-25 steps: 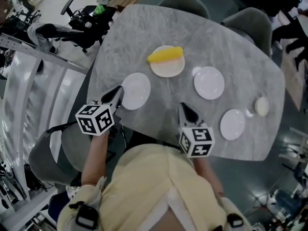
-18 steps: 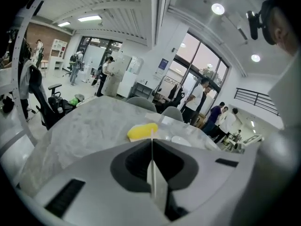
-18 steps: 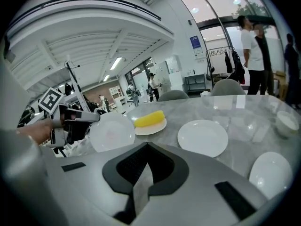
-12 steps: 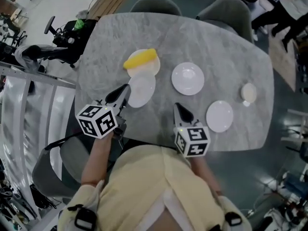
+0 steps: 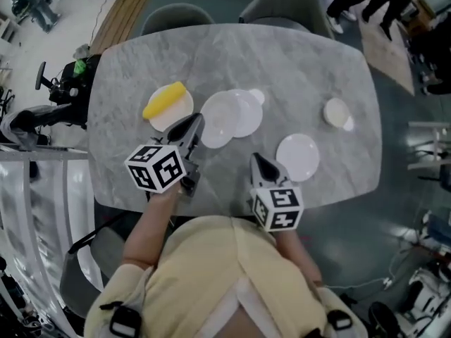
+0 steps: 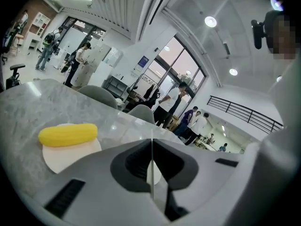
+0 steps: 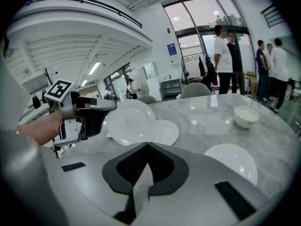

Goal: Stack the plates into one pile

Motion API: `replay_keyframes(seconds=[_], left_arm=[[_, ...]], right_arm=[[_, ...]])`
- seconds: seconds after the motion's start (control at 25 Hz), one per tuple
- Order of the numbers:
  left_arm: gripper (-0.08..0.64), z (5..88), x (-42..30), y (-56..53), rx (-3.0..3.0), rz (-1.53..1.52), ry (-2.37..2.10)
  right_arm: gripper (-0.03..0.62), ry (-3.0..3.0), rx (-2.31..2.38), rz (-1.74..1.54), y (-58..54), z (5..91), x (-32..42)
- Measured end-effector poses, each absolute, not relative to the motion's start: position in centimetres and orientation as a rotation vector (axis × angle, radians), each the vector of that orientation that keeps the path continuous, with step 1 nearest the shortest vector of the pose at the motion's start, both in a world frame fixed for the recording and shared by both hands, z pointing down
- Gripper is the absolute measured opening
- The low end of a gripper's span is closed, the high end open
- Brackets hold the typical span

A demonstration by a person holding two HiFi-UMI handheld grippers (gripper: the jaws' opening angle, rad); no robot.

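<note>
Plate (image 5: 220, 120) pinched at rim in left gripper (image 5: 192, 125), overlapping second plate (image 5: 248, 111) on bench (image 5: 303, 62); right gripper (image 5: 255, 162) clenched, empty; yellow oblong piece (image 5: 164, 101) lying on third plate (image 5: 175, 113).

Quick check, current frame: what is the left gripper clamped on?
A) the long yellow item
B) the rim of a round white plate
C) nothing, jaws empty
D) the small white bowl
B: the left gripper pinches the rim of a round white plate, held partly over a second white plate mid-table. The long yellow item lies apart on a third plate further left.
</note>
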State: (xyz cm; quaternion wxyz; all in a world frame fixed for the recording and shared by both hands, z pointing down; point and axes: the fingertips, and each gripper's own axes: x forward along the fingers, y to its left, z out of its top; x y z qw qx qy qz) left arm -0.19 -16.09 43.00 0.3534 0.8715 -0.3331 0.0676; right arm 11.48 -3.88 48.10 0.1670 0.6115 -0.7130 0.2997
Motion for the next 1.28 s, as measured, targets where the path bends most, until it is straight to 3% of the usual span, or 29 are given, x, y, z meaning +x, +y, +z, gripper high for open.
replay_keyframes(seconds=[0.6, 1.28], left_arm=[[0.012, 45.1, 6.2, -17.8, 2.166, 0.064, -0.880], [0.012, 51.5, 5.2, -18.9, 1.995, 0.180, -1.031]], right_arm=[[0.003, -1.887, 1.903, 0.922, -0.7, 48.8, 18.0], [0.003, -1.813, 1.952, 0.991, 0.8, 50.4, 20.9]])
